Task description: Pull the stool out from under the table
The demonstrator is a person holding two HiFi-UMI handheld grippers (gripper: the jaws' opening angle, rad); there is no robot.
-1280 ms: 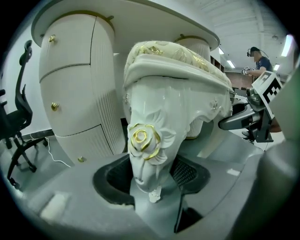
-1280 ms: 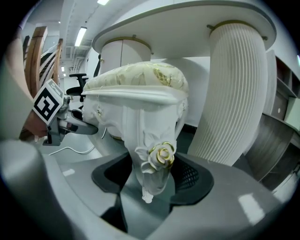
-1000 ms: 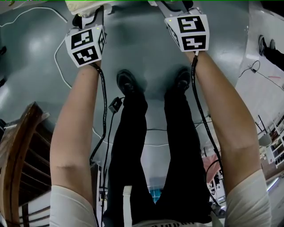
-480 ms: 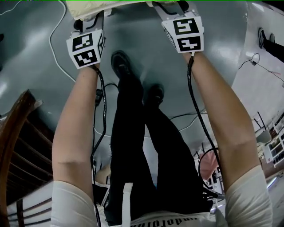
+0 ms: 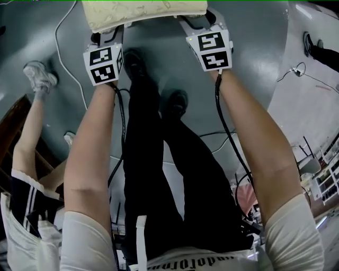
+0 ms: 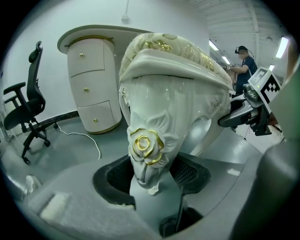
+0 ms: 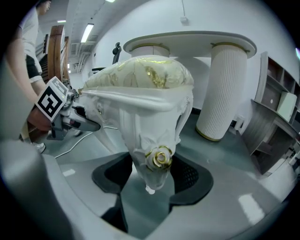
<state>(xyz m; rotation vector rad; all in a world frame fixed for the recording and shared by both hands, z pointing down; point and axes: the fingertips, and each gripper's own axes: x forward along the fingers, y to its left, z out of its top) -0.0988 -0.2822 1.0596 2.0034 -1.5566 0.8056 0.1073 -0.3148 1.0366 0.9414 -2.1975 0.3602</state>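
Observation:
The stool is white with carved legs and a cream-and-gold cushion (image 5: 143,13); in the head view the cushion lies along the top edge. My left gripper (image 6: 152,176) is shut on a carved leg (image 6: 150,140) that bears a gold rose. On the other side, my right gripper (image 7: 152,176) is shut on a second leg (image 7: 157,150) of the same kind. In the head view the left gripper (image 5: 106,39) and the right gripper (image 5: 198,26) both reach under the cushion. The white table (image 7: 187,42) stands behind the stool, apart from it.
The table has a drawer unit (image 6: 91,79) and a fluted column (image 7: 220,93). A black office chair (image 6: 28,112) and a white cable (image 6: 86,140) are on the grey floor. A bystander (image 5: 32,159) stands at my left. Shelving (image 7: 276,108) lines the right.
The person has stepped back with both grippers, and more of the stool's cushion shows at the top. A bystander has come into view at the left where a wooden chair was.

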